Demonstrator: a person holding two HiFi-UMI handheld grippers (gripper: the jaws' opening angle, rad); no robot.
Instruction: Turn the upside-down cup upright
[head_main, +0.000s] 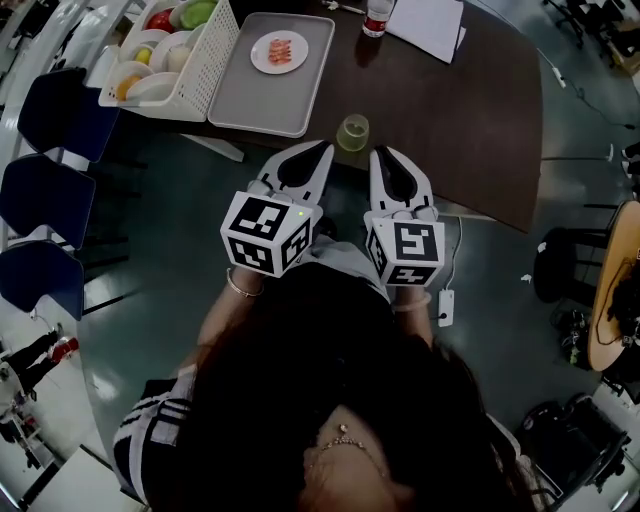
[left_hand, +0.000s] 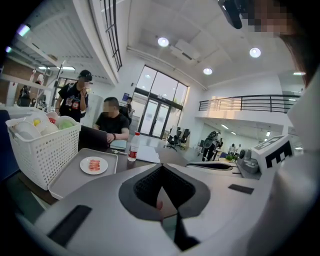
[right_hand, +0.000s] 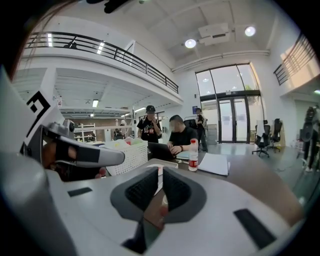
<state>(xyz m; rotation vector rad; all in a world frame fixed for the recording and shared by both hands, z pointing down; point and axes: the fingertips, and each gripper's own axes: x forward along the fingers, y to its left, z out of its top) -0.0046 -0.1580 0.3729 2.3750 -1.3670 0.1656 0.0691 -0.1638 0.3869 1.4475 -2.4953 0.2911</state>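
A pale green translucent cup (head_main: 352, 132) stands at the near edge of the dark brown table (head_main: 470, 130); from above I cannot tell which way up it is. My left gripper (head_main: 324, 149) points at the table edge just left of the cup, jaws shut and empty. Just right of the cup, my right gripper (head_main: 377, 153) is shut and empty too. Neither touches the cup. In the left gripper view the jaws (left_hand: 161, 171) meet in a closed line, as they do in the right gripper view (right_hand: 159, 173). The gripper bodies hide the cup in both gripper views.
A grey tray (head_main: 250, 100) carries a white plate (head_main: 279, 52) of red food. Left of it sits a white basket (head_main: 205, 60) of dishes and fruit. A bottle (head_main: 377, 18) and papers (head_main: 425, 25) lie farther back. Blue chairs (head_main: 55, 110) stand on the left. People (right_hand: 181, 135) sit across the table.
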